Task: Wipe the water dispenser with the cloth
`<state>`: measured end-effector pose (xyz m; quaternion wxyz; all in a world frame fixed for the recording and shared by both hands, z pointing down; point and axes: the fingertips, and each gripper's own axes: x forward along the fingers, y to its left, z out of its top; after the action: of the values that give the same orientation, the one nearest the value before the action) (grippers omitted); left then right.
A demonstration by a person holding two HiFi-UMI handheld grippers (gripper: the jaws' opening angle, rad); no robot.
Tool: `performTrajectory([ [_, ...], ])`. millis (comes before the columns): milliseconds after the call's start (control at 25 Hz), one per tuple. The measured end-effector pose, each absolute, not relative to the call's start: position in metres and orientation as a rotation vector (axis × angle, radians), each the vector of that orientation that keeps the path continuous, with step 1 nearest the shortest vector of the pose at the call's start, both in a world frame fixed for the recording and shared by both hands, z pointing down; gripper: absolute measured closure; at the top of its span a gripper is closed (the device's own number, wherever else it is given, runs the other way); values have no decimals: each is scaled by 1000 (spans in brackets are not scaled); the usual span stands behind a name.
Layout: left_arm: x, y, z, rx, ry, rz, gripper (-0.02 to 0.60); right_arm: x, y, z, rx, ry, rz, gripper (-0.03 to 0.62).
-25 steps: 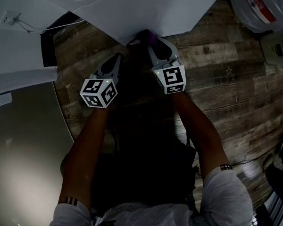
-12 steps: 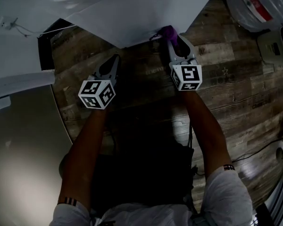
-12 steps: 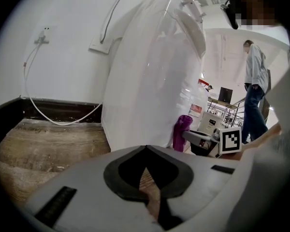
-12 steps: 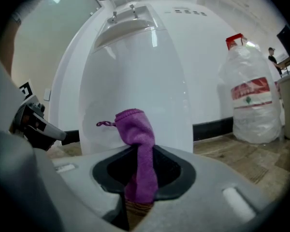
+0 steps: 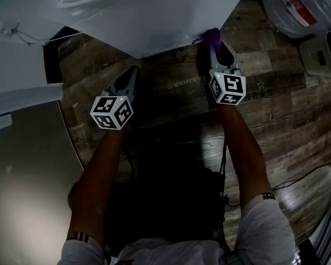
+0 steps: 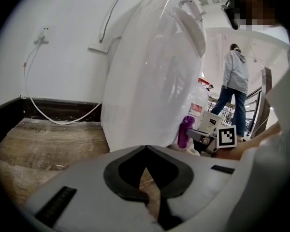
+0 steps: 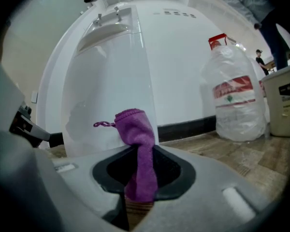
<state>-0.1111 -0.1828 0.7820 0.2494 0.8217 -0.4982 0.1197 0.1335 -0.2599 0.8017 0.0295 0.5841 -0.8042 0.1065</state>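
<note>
- 2 grippers in frame, one per hand, each with 1 marker cube.
- Right gripper [image 7: 138, 154]: jaws clenched on 1 purple cloth [image 7: 137, 144]. The cloth sticks up out of the jaws, folded over at the top, with a small loop off its left side.
- Head view: the cloth [image 5: 211, 36] sits right at the lower edge of the water dispenser [image 5: 154, 21], ahead of the right gripper [image 5: 215, 44]. Can't confirm contact.
- Left gripper [image 6: 145, 151]: jaws closed together, nothing between them, only floor visible through the gap.
- In the head view the left gripper [image 5: 132, 70] hangs over the wood floor [image 5: 171, 98], near the dispenser base and apart from it.
- 1 dispenser, white, with 2 taps at the top in the right gripper view.
- 1 large clear water jug [image 7: 234, 98] stands on the floor right of the dispenser, with 1 white bin [image 7: 282, 100] just beside it.
- 1 white cable [image 6: 58, 117] droops along the wall left of the dispenser.
- 1 person in a grey top [image 6: 234, 79] stands in the background.
</note>
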Motion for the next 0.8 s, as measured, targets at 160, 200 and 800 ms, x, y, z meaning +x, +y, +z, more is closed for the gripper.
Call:
performTrajectory([
  [160,-110,-182,780,2238,-1362,331,583,154,-265,804,1874,-2436,378,501],
  [200,-110,-182,779,2239,-1362,330,583,158,-266,804,1884,-2428,381,502],
  [800,-109,-183,741,2327,-1336,392,583,167,-244,757,1834,-2422,302,500],
])
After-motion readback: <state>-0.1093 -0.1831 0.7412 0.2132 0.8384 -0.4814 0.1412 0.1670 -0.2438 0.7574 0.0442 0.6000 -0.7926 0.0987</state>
